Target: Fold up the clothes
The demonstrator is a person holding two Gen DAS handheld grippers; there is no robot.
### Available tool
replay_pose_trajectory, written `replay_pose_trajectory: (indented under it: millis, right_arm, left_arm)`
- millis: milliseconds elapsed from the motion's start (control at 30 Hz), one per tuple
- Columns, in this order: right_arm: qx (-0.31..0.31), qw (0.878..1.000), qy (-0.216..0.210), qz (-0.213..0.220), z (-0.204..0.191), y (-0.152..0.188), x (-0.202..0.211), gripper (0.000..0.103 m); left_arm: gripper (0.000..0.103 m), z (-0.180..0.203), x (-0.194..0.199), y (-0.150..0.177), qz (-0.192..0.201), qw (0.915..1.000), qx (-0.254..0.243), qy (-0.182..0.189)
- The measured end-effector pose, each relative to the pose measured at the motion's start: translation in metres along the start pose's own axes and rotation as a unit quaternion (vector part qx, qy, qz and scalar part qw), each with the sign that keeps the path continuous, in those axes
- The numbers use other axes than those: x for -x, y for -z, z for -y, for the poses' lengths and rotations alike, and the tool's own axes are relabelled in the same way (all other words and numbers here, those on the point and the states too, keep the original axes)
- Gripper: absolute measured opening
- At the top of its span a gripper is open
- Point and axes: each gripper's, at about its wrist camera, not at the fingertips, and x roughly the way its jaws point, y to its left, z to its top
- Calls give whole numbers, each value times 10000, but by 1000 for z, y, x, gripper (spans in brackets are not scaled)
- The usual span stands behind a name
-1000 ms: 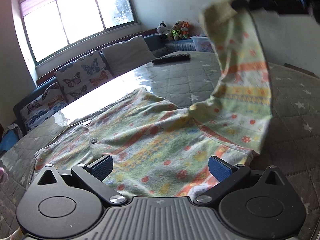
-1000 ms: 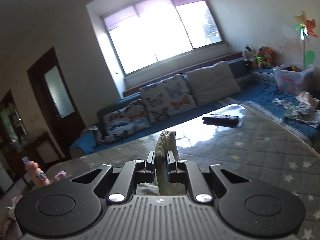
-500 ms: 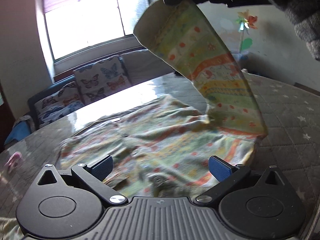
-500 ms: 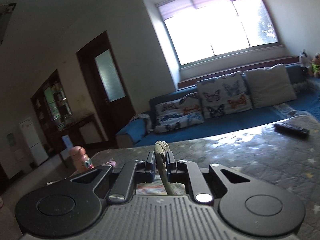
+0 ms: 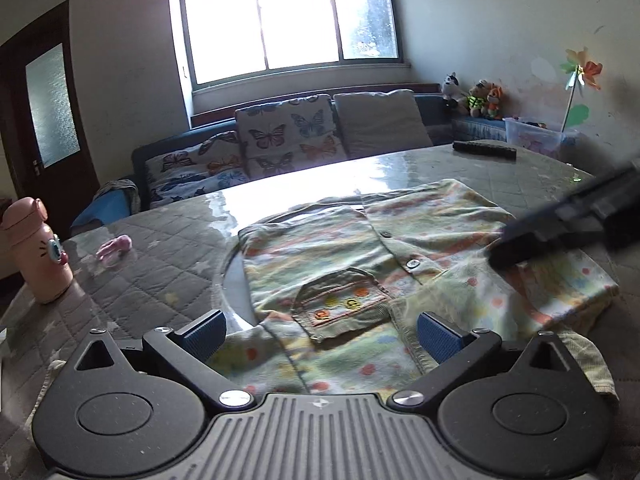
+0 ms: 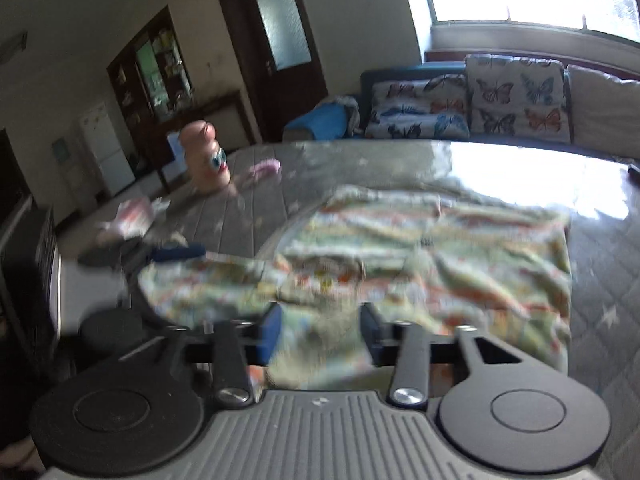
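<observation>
A pale green child's shirt [image 5: 380, 264] with orange and yellow prints, buttons and a chest pocket lies on the grey quilted table [image 5: 152, 280]. Its right sleeve is folded across the front. My left gripper [image 5: 320, 334] is open and empty, low over the shirt's near edge. My right gripper [image 6: 320, 334] is open and empty just above the shirt [image 6: 440, 260]; it also shows as a dark shape at the right of the left wrist view [image 5: 560, 228], touching the folded sleeve. The right wrist view is blurred.
A pink bottle [image 5: 34, 248] and a small pink object [image 5: 114, 248] stand on the table's left side. A black remote [image 5: 484, 148] lies at the far right. A sofa with butterfly cushions [image 5: 288, 136] runs behind the table. Crumpled pink cloth [image 6: 128, 220] lies left.
My right gripper carried the sleeve from high in the air down across the shirt front and opened, letting it go. The left gripper stayed open and swung to face the shirt's front.
</observation>
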Motion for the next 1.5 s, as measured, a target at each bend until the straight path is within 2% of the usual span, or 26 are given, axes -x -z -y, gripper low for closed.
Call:
replay_pose_trajectory:
  millis: [133,333,433,567,633,700,767,833,900,967,1067,1233,1333,1467,1500]
  right_arm:
    - [-171,9993,334,-77,17,20,15,45]
    - [-917,9901,1037,-217,64,53,26,46]
    - [-1042,9881,1107,-232,76,61,30,42]
    - [-954,9886,1165,-86,80,52,34,43]
    - [-925,9888,1168,53,82,40,29,43]
    - [-869,9896,1135,168,85,30,21,42]
    - [-810,9900,1140,210,89,21,10,39]
    - [-772,9895,1212,177,95,16,-3,37]
    - [-743,9887,1294,133,100,14,-13,35]
    - [-733,9881,1353,52,103,17,-23,33]
    - [-547,9877,1466,-14,100,20,-28,33]
    - [-301,9887,1465,63,84,18,-21,33]
    - [-269,9912,1295,85,76,16,-18,35]
    - [-89,9942,1074,16,61,17,-28,38]
    - [-63,9944,1050,3,59,17,-30,38]
  left_arm:
    - [103,0,0,-3,39,10000,70,58]
    - [102,20,-6,-10,108,9993,-52,345]
    - [102,31,-11,-13,79,9989,-141,432]
    - [99,41,-23,-18,35,9988,-213,439]
    - [94,46,-31,-21,9,9989,-236,394]
    - [79,48,-39,-22,-63,9990,-238,384]
    - [70,51,-46,-22,-132,9987,-280,406]
    - [57,54,-52,-20,-189,9984,-350,413]
    - [38,55,-59,-17,-299,9981,-373,401]
    - [27,54,-65,-14,-384,9977,-399,390]
    - [20,53,-69,-9,-448,9974,-489,288]
    - [23,46,-59,-15,-355,9988,-270,211]
    - [24,41,-48,-20,-246,9991,-119,309]
    - [40,49,-38,-18,-212,9982,-277,495]
    - [40,51,-38,-17,-216,9979,-316,521]
